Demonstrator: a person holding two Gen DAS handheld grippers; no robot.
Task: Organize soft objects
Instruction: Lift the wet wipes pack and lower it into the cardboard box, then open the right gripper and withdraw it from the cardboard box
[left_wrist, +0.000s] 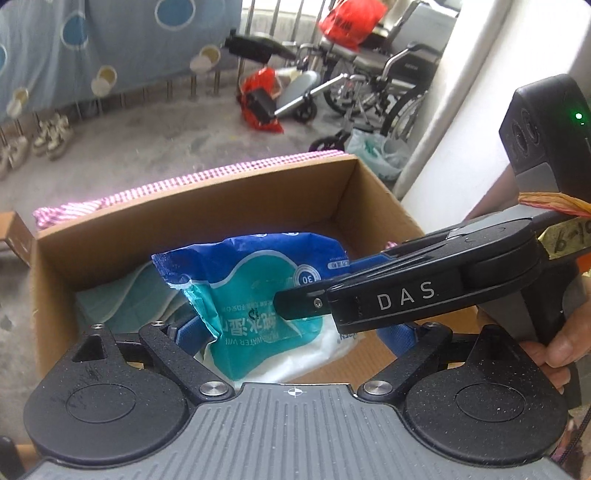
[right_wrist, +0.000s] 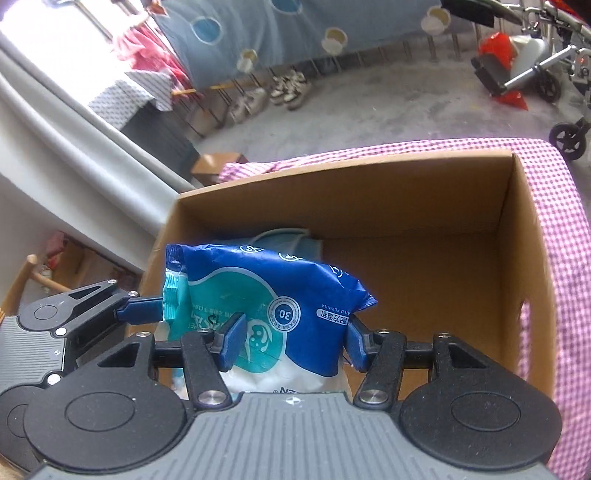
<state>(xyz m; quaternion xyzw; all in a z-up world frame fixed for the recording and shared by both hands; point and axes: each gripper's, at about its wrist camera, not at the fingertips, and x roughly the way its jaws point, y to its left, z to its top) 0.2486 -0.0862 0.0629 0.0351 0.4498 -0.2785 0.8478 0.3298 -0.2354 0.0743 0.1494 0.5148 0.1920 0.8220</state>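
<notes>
A blue and teal pack of wet wipes is held upright inside an open cardboard box. My right gripper is shut on the pack, one blue pad on each side; it also shows from the side in the left wrist view. My left gripper is open around the pack's lower part, its fingers spread wide; one blue finger touches the pack's left edge. A pale green cloth lies in the box behind the pack.
The box stands on a pink checked cloth. Beyond are a concrete floor, shoes, a wheelchair, red bags and a white pillar. A small wooden stool shows at left.
</notes>
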